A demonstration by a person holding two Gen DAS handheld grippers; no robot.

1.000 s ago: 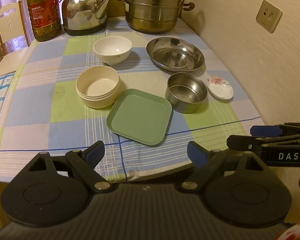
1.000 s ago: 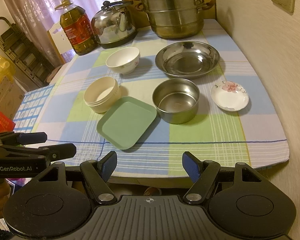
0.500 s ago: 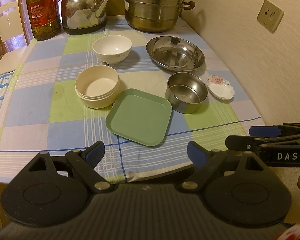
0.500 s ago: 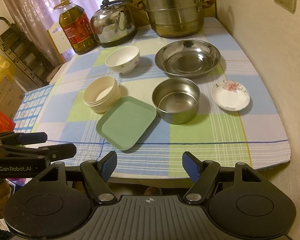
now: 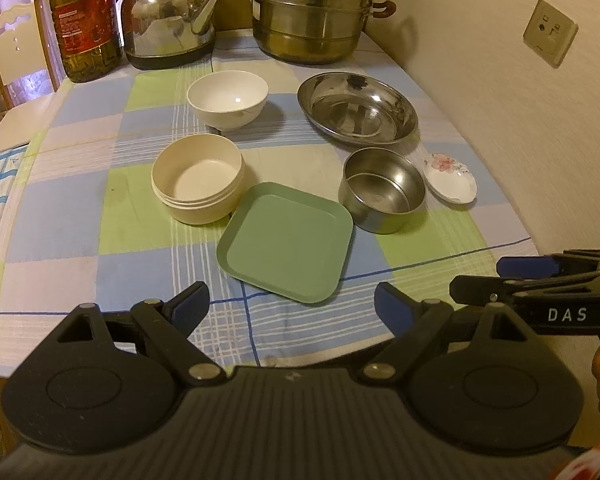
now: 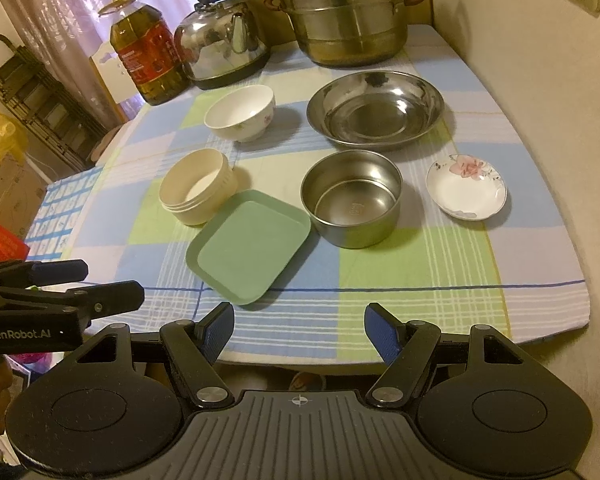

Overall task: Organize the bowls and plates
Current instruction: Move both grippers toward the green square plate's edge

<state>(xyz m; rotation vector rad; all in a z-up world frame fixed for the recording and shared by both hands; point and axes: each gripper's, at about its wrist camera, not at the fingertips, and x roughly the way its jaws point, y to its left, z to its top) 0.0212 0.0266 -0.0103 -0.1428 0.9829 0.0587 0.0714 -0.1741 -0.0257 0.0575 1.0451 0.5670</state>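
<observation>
Nearest the cameras, the left gripper (image 5: 291, 304) and the right gripper (image 6: 299, 332) both hang over the near edge of the table (image 6: 540, 264), each with its blue-padded jaws spread wide and nothing between them. Just beyond, the green square plate (image 6: 249, 245) lies flat on the checked cloth. From that plate, the cream ribbed bowl (image 6: 198, 187) sits at about ten o'clock, touching its corner, and the deep steel bowl (image 6: 352, 198) stands just beside it at two o'clock. The small flowered saucer (image 6: 466, 186) lies at three o'clock from the steel bowl, apart from it. Farther back, the white bowl (image 6: 240, 113) sits at eleven o'clock and the wide steel dish (image 6: 375, 109) at one. Along the far edge stand an oil bottle (image 6: 148, 58), a kettle (image 6: 224, 48) and a stacked steamer pot (image 6: 346, 12).
</observation>
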